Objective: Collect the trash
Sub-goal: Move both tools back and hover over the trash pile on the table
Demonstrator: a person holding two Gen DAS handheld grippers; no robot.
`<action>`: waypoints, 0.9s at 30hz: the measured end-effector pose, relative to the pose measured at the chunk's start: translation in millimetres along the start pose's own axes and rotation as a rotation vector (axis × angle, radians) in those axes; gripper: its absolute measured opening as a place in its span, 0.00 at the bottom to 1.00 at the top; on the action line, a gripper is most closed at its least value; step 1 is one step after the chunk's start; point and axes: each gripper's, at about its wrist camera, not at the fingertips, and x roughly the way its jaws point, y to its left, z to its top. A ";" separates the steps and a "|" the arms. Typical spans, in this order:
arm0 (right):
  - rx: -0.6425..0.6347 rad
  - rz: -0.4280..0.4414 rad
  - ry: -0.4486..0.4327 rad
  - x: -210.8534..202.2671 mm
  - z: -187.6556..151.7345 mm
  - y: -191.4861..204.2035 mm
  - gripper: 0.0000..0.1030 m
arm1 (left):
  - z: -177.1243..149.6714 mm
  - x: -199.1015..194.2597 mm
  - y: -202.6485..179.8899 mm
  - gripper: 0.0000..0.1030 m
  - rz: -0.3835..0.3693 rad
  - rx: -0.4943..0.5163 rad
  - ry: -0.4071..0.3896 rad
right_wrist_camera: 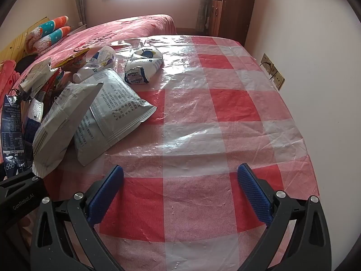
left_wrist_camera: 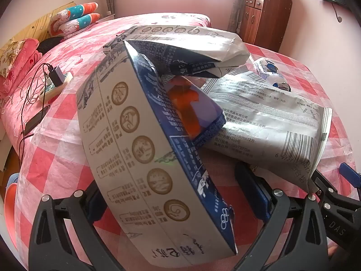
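A big blue-and-white carton [left_wrist_camera: 144, 149] lies tilted on the red-checked tablecloth [right_wrist_camera: 203, 135], its mouth open, with an orange wrapper [left_wrist_camera: 187, 103] inside. My left gripper [left_wrist_camera: 171, 180] stands open around the carton's near end. The right pad [left_wrist_camera: 255, 192] is clear of the carton, and the left pad is mostly hidden behind it. A silver-grey wipes packet [left_wrist_camera: 266, 122] [right_wrist_camera: 112, 113] lies beside the carton, and a crumpled white-and-blue wrapper [left_wrist_camera: 270, 74] [right_wrist_camera: 142, 65] lies farther back. My right gripper [right_wrist_camera: 180, 169] hangs open over bare cloth with nothing between its fingers.
More wrappers and a white tube [right_wrist_camera: 97, 65] are piled at the table's left. A bed [left_wrist_camera: 158, 20] with pink covers runs behind. A power strip [left_wrist_camera: 56, 81] and a phone [left_wrist_camera: 36, 119] lie on it. A wooden cabinet [right_wrist_camera: 227, 6] and a wall socket [right_wrist_camera: 273, 72] are at the right.
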 end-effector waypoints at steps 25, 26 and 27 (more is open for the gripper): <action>-0.035 0.062 -0.145 -62.3 -38.3 -1.8 0.96 | -33.0 -59.7 13.2 0.97 -0.014 0.054 -0.081; -0.035 0.058 -0.161 -69.0 -40.2 -1.5 0.96 | -33.8 -66.0 14.6 0.97 -0.011 0.053 -0.096; -0.034 0.057 -0.177 -75.6 -40.5 -2.5 0.96 | -34.8 -72.2 16.8 0.97 -0.010 0.054 -0.110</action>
